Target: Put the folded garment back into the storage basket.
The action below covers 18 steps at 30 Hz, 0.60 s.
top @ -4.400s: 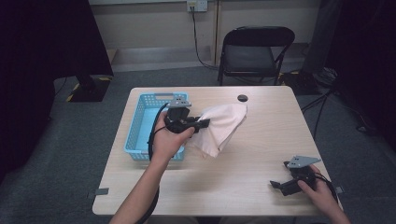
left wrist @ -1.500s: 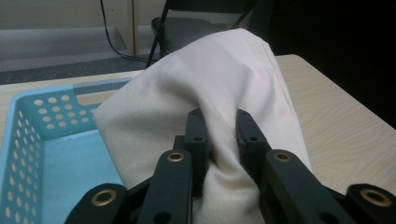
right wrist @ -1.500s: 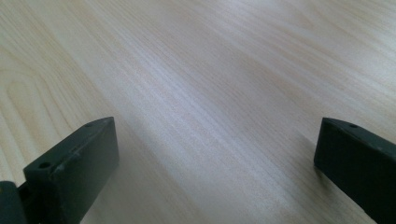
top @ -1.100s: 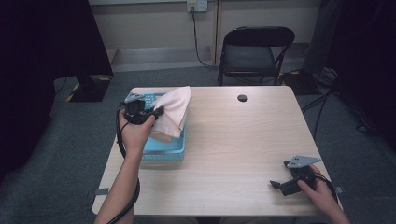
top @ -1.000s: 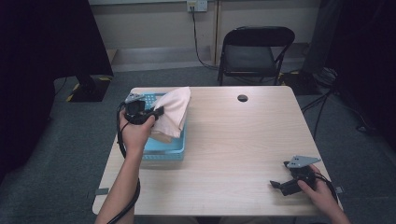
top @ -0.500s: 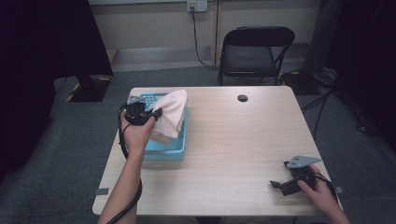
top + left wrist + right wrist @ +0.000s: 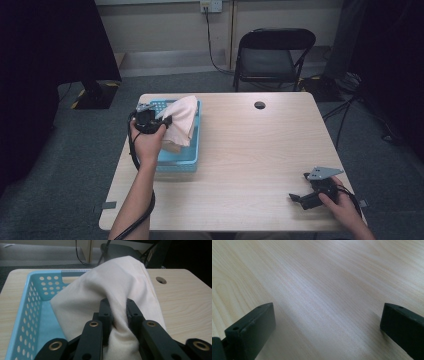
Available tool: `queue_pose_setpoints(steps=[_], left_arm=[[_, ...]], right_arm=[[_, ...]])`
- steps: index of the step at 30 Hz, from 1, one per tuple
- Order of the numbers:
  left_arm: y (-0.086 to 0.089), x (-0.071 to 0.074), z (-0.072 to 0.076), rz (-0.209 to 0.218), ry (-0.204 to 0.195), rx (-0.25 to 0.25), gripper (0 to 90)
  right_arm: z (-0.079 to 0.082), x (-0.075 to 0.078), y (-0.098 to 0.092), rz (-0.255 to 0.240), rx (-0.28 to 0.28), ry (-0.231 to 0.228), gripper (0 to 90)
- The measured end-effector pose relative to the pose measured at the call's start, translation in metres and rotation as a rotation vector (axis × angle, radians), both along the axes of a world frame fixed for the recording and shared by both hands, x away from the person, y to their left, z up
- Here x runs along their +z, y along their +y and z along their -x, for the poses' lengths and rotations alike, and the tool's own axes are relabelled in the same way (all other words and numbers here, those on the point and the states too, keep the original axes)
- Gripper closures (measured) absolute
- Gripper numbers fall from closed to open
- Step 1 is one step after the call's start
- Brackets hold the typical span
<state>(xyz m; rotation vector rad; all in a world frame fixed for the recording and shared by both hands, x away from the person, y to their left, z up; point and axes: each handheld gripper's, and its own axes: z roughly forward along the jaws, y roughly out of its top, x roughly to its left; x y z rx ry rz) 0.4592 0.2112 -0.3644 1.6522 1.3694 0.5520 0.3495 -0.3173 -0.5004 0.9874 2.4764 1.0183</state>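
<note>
Left gripper (image 7: 162,121) clamped on cream cloth (image 7: 181,120), cloth held draped over light-blue perforated basket (image 7: 192,159) at table's (image 7: 260,150) left side, right gripper (image 7: 296,198) resting near table's right front corner, jaws wide apart.

A: What sort of place is this?

B: A lab or test room, I'd say, not a home. One plain light-wood table (image 7: 260,150) stands alone on grey carpet (image 7: 85,150), with a round cable hole (image 7: 259,105) near its far edge, as office desks have.

A: Anything else?

B: A black folding chair (image 7: 272,55) stands beyond the far edge, against a bare beige wall (image 7: 165,22). A wall socket (image 7: 211,6) sits there with a cable hanging down. Black curtains (image 7: 45,55) close off the left and right sides, and loose cables (image 7: 350,107) lie on the floor past the far right corner.
</note>
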Motion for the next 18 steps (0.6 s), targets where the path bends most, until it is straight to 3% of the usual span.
queue_pose_setpoints(steps=[18], left_arm=[[-0.006, -0.012, -0.005, -0.03, 0.024, -0.006, 78.4]], right_arm=[[0.0, 0.0, 0.0, 0.0, 0.0, 0.0, 0.0]])
